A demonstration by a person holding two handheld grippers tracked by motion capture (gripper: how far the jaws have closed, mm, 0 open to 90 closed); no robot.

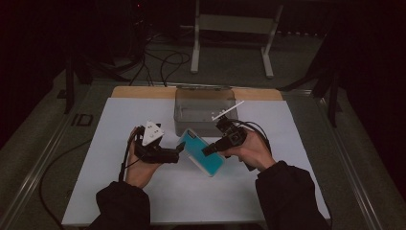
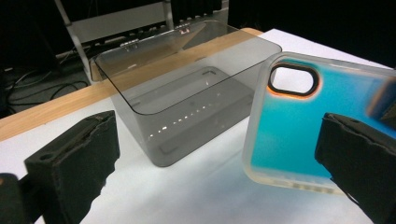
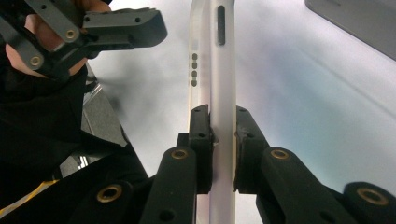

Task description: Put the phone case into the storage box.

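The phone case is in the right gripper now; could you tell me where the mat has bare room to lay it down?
The white mat is bare along its near edge and on both sides beyond the hands. It is crowded mid-table, where the phone case, left gripper, right gripper and grey bin meet.

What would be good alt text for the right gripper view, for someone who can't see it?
Seen edge-on, a frosted phone case is clamped between the right gripper and its two black jaws above a white table. The open left gripper, held in a hand, sits at upper left, and a corner of a clear grey box shows at upper right.
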